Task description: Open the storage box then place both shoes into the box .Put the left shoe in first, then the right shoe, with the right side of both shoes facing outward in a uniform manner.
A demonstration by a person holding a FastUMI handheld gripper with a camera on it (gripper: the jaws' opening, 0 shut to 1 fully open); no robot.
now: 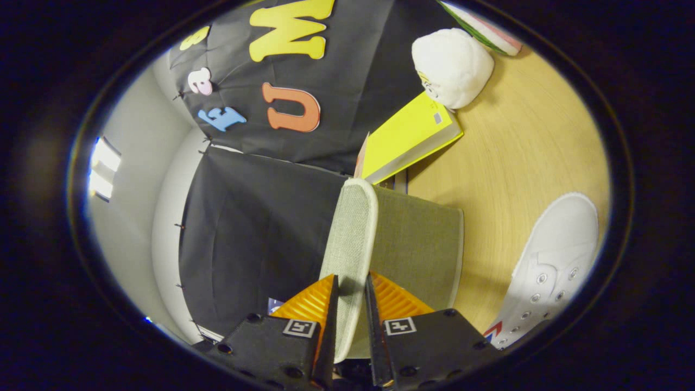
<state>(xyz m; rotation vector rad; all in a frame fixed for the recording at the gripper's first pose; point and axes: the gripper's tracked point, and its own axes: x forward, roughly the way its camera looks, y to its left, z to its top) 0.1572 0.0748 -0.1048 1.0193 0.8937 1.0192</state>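
Storage box lid (pixel 350 239), raised on edge above the box (pixel 418 244) on the bench (pixel 521 152), is apparently pinched between the tool (pixel 352 304) fingers for opening, a white shoe (pixel 548 271) waiting right.

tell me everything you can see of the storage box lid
The storage box lid is a flat panel covered in pale grey-green woven fabric, with a rounded, padded-looking rim. It is seen edge-on, lifted away from the olive fabric box beside it. Its near edge sits between the jaws of the gripper, which look closed on it from both sides. Its far corner ends just short of a yellow book on the wooden table.
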